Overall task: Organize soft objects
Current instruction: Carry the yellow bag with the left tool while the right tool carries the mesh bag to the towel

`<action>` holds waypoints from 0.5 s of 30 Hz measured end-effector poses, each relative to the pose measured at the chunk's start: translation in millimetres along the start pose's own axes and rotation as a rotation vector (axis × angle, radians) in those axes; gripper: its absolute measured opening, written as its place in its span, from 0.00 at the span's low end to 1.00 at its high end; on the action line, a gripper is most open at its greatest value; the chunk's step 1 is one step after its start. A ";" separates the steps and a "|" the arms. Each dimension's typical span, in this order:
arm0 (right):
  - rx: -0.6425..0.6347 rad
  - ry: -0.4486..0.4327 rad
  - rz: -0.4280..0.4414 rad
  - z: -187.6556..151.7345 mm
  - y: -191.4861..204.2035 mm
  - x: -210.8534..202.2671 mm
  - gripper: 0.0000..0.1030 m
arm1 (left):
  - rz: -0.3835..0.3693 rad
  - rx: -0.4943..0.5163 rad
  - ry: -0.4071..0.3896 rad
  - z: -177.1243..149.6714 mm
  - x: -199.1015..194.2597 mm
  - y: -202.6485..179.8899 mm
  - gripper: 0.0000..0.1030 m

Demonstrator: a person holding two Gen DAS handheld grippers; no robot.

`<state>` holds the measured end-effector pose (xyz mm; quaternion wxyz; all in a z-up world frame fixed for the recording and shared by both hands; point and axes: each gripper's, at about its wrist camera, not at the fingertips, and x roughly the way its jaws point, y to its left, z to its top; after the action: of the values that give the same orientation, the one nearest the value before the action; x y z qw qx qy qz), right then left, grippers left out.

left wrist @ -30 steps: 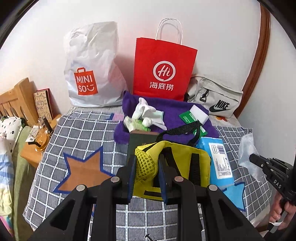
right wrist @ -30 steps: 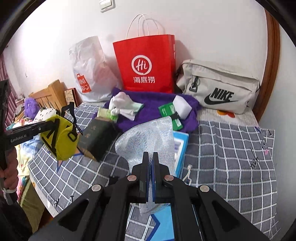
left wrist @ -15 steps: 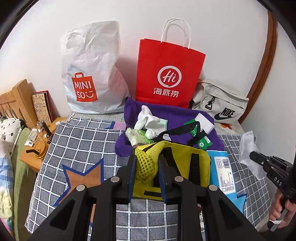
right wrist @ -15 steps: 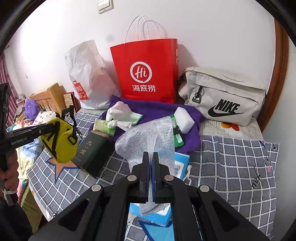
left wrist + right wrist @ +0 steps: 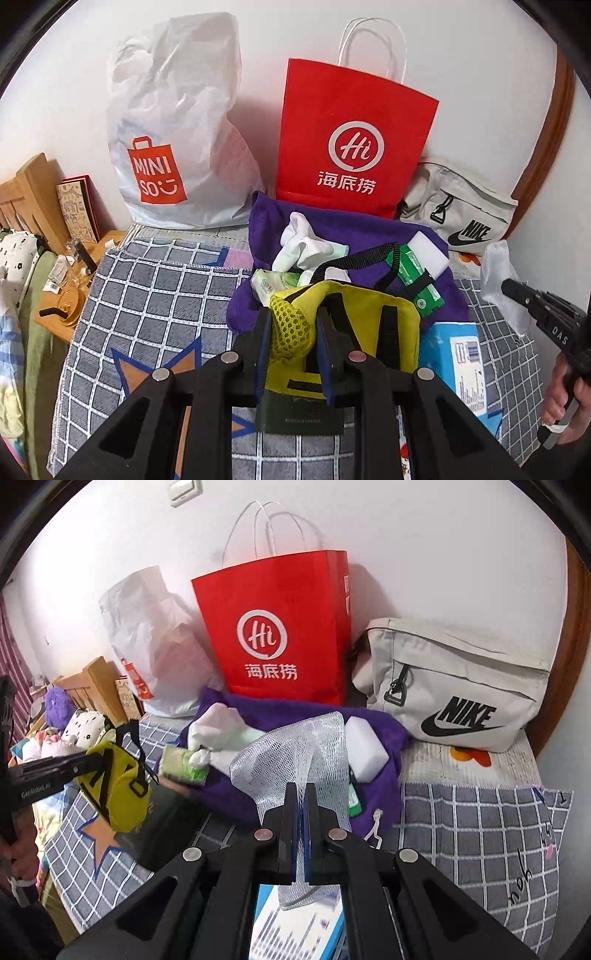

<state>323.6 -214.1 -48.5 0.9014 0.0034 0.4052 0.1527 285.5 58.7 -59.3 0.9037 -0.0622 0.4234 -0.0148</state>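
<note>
My left gripper (image 5: 293, 325) is shut on a yellow pouch (image 5: 354, 325) with black straps, held above the bed; it also shows in the right wrist view (image 5: 114, 790). My right gripper (image 5: 301, 794) is shut on a white mesh bag (image 5: 295, 753), seen at the right edge of the left wrist view (image 5: 496, 273). A purple towel (image 5: 369, 229) lies ahead with white socks (image 5: 299, 247), a green tissue pack (image 5: 273, 282), a white sponge (image 5: 364, 747) and a green packet (image 5: 417, 273) on it.
A red paper bag (image 5: 351, 140), a white Miniso bag (image 5: 170, 140) and a grey Nike bag (image 5: 454, 686) stand against the wall. A dark box (image 5: 299, 413) and a blue pack (image 5: 458, 365) lie on the checked blanket (image 5: 147, 295). A wooden nightstand (image 5: 66, 295) is left.
Both grippers have moved forward toward the bags at the wall, still holding the pouch and the mesh bag. The dark box now lies beneath the left gripper.
</note>
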 end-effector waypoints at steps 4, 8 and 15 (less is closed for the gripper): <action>0.014 0.001 0.013 12.6 -6.3 18.0 0.02 | 0.008 0.002 0.015 7.1 13.7 -0.1 0.21; 0.014 0.004 0.020 23.2 -9.5 34.3 0.02 | 0.015 0.001 0.029 14.8 25.7 -0.3 0.21; 0.001 -0.004 0.033 44.2 -12.0 58.0 0.02 | 0.025 0.007 0.046 25.0 42.7 0.2 0.21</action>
<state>395.4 -204.3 -62.7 0.8996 0.0110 0.4034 0.1672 332.0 58.0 -76.1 0.8940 -0.0536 0.4448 -0.0064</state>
